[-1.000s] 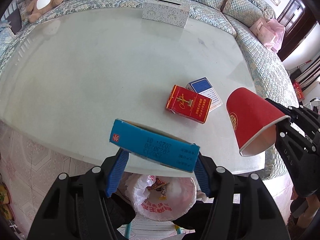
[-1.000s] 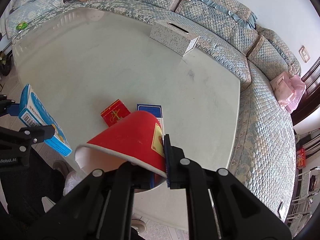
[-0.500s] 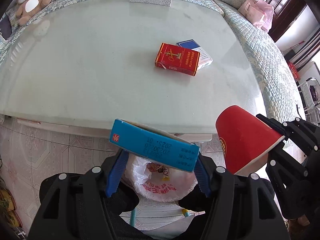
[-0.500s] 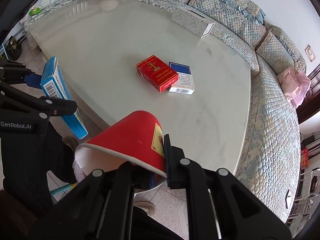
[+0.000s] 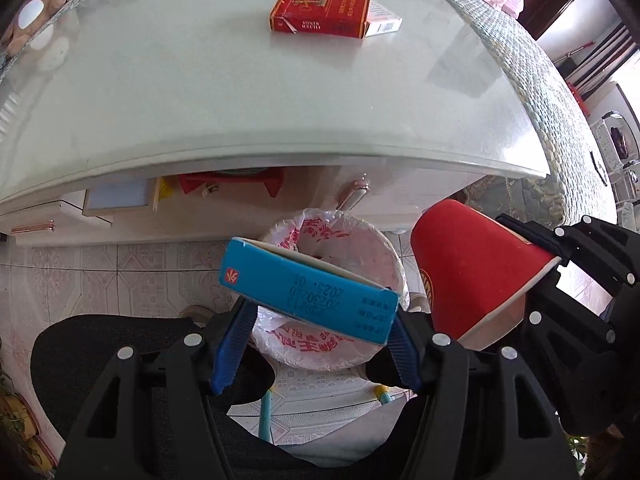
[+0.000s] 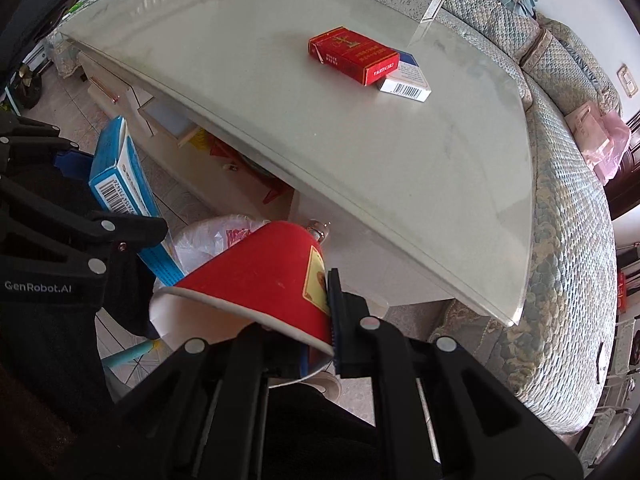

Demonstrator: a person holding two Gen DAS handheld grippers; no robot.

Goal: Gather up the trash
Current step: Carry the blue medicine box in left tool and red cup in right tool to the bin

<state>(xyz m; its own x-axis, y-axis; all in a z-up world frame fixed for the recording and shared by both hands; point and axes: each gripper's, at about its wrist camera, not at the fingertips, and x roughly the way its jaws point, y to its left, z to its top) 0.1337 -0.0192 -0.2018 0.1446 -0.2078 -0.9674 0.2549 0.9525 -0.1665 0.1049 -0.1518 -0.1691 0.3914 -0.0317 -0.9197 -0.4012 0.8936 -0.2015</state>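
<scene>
blue box [image 5: 310, 294] and red cup [image 5: 472, 268], each clamped in jaws, hang past table edge [image 5: 280, 152] above bin [image 5: 384, 240].

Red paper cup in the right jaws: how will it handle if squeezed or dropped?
The red paper cup is pinched by its thin rim wall, so it probably crushes under a harder squeeze. It looks empty, so likely very light. Its tapered round shape would probably roll in a curve if it missed the bin.
</scene>
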